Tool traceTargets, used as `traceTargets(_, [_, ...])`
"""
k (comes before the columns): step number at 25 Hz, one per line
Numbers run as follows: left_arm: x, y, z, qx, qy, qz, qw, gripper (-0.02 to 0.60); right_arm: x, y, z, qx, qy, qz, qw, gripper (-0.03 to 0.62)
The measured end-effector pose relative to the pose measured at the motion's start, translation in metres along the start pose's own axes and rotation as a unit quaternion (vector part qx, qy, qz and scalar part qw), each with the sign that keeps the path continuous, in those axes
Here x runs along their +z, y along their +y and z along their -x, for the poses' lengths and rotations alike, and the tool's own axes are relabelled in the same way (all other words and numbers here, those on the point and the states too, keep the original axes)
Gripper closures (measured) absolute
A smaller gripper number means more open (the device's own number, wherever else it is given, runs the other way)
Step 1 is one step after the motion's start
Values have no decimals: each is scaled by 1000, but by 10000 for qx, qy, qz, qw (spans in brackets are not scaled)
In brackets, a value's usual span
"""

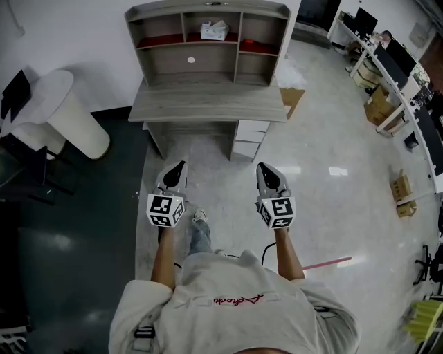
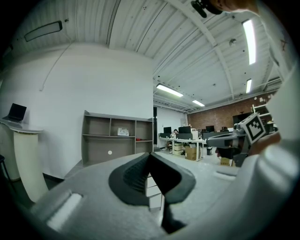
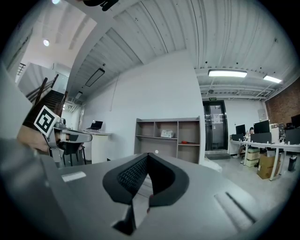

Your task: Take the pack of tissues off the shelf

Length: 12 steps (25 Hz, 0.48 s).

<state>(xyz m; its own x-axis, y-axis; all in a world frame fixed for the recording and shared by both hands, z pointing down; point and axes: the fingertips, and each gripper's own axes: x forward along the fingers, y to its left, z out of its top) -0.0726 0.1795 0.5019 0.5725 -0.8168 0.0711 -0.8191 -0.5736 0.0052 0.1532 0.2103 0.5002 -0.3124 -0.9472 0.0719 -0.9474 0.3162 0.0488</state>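
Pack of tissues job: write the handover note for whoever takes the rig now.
Left tongs: shut, empty, held over the floor in front of the desk.
Right tongs: shut, empty, beside them.
Pack of tissues: in the top middle compartment of the shelf, untouched.
Done: nothing yet.
To do: walk up, open one pair, grip the pack, lift it out.

Tally by kind
Two grippers, left gripper (image 1: 182, 165) and right gripper (image 1: 261, 166); one pack of tissues (image 1: 214, 30); one shelf (image 1: 208, 8); one laptop (image 2: 16, 112).
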Motion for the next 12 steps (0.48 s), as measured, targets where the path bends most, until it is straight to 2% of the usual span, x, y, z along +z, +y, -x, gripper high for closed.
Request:
traceTargets(7, [-8,25,-60,-152,43,69,9999,578,-5,-24,-54,-36,77,93,9999,588])
traceTargets(12, [-2,62,-116,-266,34,100,9996,578,3,-42,-118,-76,106,132,9998,588])
